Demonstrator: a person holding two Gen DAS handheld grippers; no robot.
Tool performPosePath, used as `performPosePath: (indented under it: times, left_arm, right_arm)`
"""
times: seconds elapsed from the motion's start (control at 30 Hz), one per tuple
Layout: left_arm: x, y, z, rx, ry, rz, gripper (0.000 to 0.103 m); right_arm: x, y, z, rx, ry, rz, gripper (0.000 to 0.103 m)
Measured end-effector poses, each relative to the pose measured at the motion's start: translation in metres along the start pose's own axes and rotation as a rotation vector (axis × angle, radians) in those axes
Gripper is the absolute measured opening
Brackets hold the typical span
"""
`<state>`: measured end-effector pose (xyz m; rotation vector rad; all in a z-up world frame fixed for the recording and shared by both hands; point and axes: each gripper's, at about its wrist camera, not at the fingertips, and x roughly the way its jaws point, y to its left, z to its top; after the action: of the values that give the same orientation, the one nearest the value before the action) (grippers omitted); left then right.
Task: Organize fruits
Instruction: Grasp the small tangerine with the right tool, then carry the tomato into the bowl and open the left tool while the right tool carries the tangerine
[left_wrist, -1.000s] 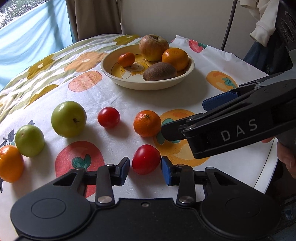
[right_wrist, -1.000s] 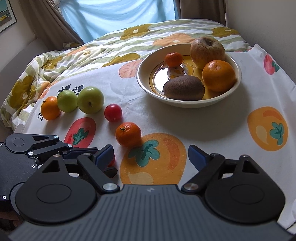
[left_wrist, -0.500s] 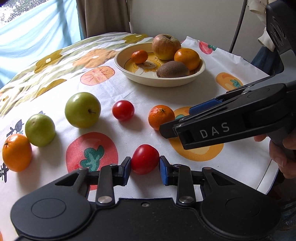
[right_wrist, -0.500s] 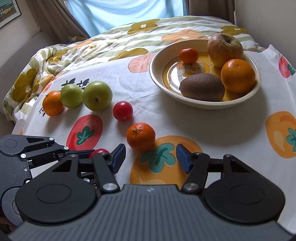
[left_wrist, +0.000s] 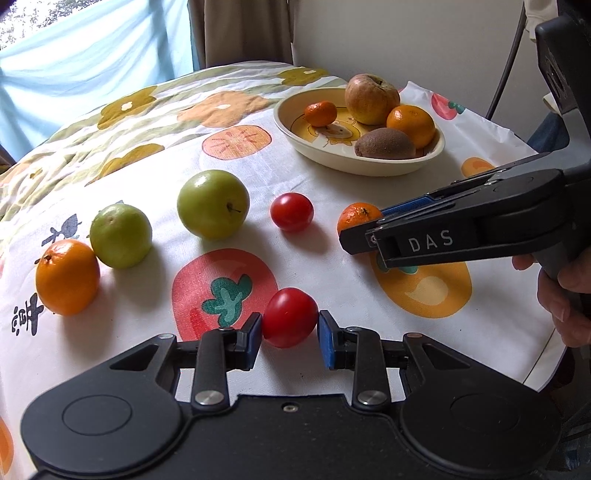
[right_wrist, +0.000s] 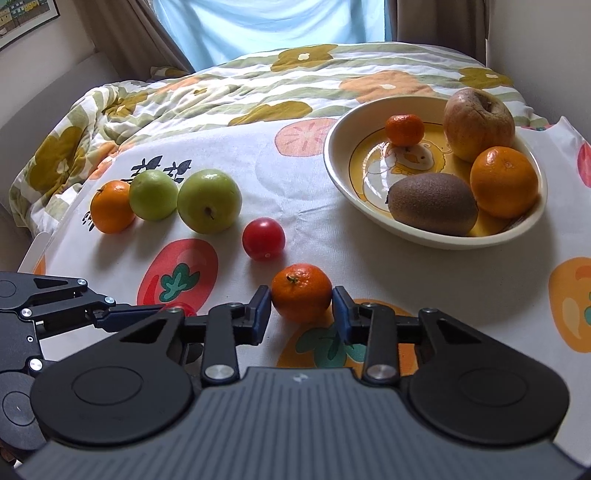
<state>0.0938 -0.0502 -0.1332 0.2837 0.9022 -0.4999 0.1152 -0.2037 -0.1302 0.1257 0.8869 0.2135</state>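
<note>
My left gripper (left_wrist: 290, 330) is shut on a red tomato (left_wrist: 290, 317) at the near edge of the table. My right gripper (right_wrist: 301, 308) has its blue pads against both sides of a small mandarin (right_wrist: 301, 291), which still rests on the cloth. On the cloth lie a second red tomato (right_wrist: 263, 239), two green apples (right_wrist: 209, 200) (right_wrist: 153, 194) and an orange (right_wrist: 111, 206). The cream bowl (right_wrist: 436, 240) at the back right holds a kiwi (right_wrist: 432, 203), an orange (right_wrist: 504, 181), an apple (right_wrist: 478, 123) and a small mandarin (right_wrist: 404, 129).
The table wears a fruit-print cloth (right_wrist: 295, 177). Its near right edge (left_wrist: 543, 365) is close to my right hand. A curtain and window (right_wrist: 273, 26) stand behind the table. A wall (left_wrist: 406, 33) rises behind the bowl.
My left gripper closed on the red tomato. My right gripper moved forward and narrowed around the mandarin on the cloth.
</note>
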Motion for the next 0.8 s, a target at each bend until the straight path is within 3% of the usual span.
performPosePath:
  times: [0.43, 0.8]
  left_arm:
    - [-0.027, -0.005, 0.026, -0.069, -0.049, 0.037, 0.035]
    - [-0.041, -0.027, 0.067, -0.118, -0.101, 0.055, 0.035]
  right_arm:
    - [-0.031, -0.008, 0.02, -0.027, -0.035, 0.019, 0.05]
    - [-0.064, -0.042, 0.042, -0.036, -0.068, 0.016, 0.05]
